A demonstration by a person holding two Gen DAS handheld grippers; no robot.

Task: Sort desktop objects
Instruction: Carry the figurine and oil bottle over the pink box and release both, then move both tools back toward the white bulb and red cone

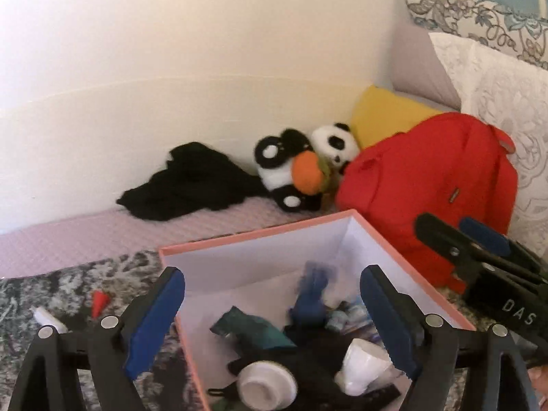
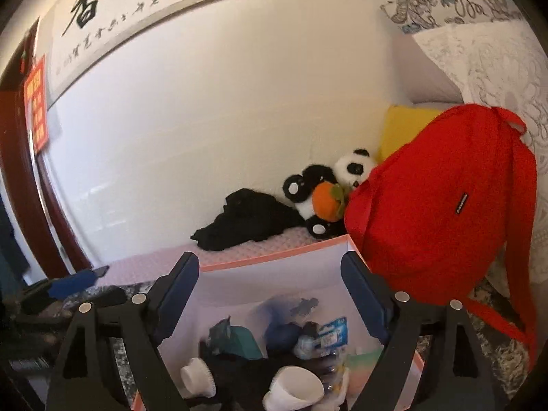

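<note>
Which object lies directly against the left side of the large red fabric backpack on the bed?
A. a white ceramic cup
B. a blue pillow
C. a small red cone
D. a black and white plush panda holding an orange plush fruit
D: the black and white plush panda with its orange plush fruit rests against the left edge of the large red fabric backpack, while white cups sit in the pink-rimmed box.

Left gripper [image 1: 272,322] is held tilted downward, its blue-padded fingers [image 1: 154,322] spread wide with nothing clamped between them. Right gripper [image 2: 270,294] is likewise angled down, jaws parted wide and empty; it is seen at the left view's right edge.
</note>
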